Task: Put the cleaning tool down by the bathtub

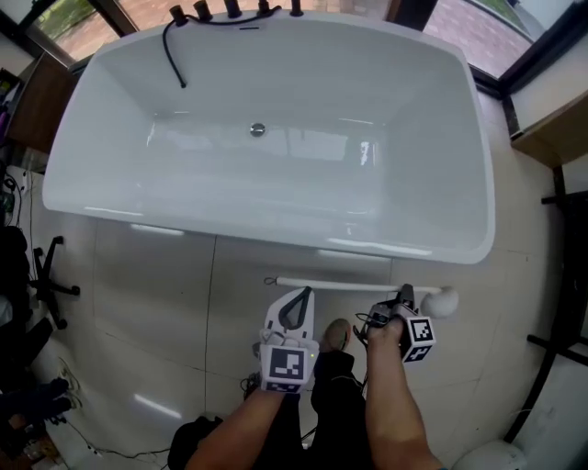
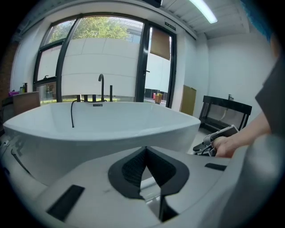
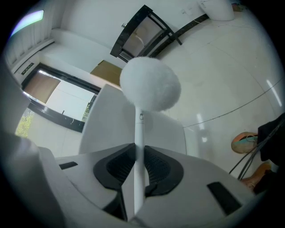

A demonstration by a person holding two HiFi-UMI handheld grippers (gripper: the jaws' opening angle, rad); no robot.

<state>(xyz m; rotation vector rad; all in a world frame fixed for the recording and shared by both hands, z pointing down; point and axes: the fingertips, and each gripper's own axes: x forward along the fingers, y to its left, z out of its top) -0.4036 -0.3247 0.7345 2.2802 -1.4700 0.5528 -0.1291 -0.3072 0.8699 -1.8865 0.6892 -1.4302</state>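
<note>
The cleaning tool is a thin white rod with a fluffy white ball head. It lies level just above the floor tiles, along the near side of the white bathtub. My right gripper is shut on the rod close to the head. In the right gripper view the rod runs between the black pads and the head fills the view ahead of my right gripper. My left gripper is held beside it, shut and empty. In its own view my left gripper's tips meet on nothing.
Black taps and a black hose sit at the tub's far rim, with a drain inside. A black rack stands at the right, a black stand at the left. My shoe is on the tiles below the grippers.
</note>
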